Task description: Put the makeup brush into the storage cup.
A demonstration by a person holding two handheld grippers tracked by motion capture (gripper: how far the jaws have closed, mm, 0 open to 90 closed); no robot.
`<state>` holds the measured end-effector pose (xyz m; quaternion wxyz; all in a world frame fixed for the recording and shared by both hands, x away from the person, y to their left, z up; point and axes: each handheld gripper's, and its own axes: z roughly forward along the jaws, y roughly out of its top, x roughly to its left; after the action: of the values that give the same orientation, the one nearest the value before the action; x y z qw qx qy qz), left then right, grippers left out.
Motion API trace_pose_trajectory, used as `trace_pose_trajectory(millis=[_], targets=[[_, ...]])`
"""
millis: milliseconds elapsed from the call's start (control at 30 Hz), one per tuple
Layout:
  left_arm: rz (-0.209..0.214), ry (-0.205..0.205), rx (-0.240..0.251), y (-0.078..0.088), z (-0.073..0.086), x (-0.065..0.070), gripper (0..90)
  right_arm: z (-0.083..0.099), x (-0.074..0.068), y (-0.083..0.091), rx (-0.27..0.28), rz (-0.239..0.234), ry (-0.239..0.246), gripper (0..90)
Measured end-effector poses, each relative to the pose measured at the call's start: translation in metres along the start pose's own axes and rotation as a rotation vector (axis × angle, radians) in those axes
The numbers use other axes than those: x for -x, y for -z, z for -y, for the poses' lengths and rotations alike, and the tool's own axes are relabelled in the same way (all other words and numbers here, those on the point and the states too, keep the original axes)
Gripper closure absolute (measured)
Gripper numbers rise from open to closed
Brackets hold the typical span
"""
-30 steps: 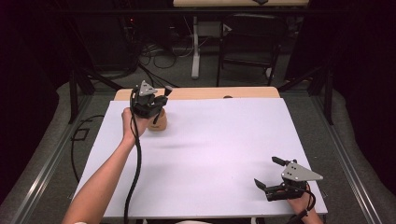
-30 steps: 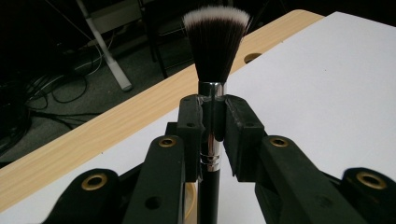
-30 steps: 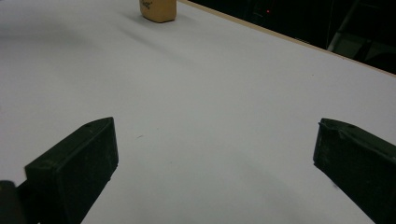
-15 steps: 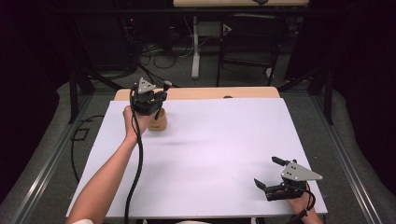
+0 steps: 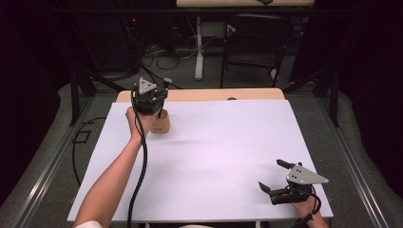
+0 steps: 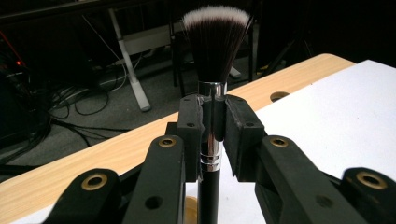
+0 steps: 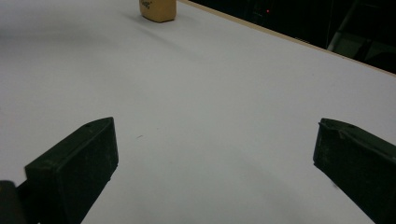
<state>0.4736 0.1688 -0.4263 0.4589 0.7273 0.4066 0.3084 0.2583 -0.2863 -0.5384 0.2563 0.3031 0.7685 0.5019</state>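
On white table [image 5: 214, 156], far-left corner: wooden cup [image 5: 161, 123] directly below left gripper [image 6: 214, 126], jaws pinching upright brush [image 6: 215, 51] at its ferrule; right gripper [image 5: 273, 187] idle near right, jaws spread; probable step: brush transfer at cup, next requiring steady vertical travel.

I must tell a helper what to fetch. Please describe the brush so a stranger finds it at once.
Look at the far left corner of the white table, where the left gripper is. Its jaws pinch a makeup brush upright above a small wooden cup: black handle, silver collar, white-tipped dark bristles.
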Motion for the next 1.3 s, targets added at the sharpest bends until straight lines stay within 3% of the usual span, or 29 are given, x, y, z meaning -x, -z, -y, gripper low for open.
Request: trace_pose_trajectory(millis=[400,733,1300], targets=[[-0.039,0.031,0.029,-0.004,0.001,-0.005,77.7,0.000,0.000,0.000,0.000,0.000,0.000,0.0],[-0.048,0.043,0.027,-0.013,0.004,-0.005,77.7,0.000,0.000,0.000,0.006,0.000,0.000,0.0],[-0.067,0.107,0.044,-0.024,0.014,-0.017,77.6,0.000,0.000,0.000,0.005,-0.001,0.003,0.0]])
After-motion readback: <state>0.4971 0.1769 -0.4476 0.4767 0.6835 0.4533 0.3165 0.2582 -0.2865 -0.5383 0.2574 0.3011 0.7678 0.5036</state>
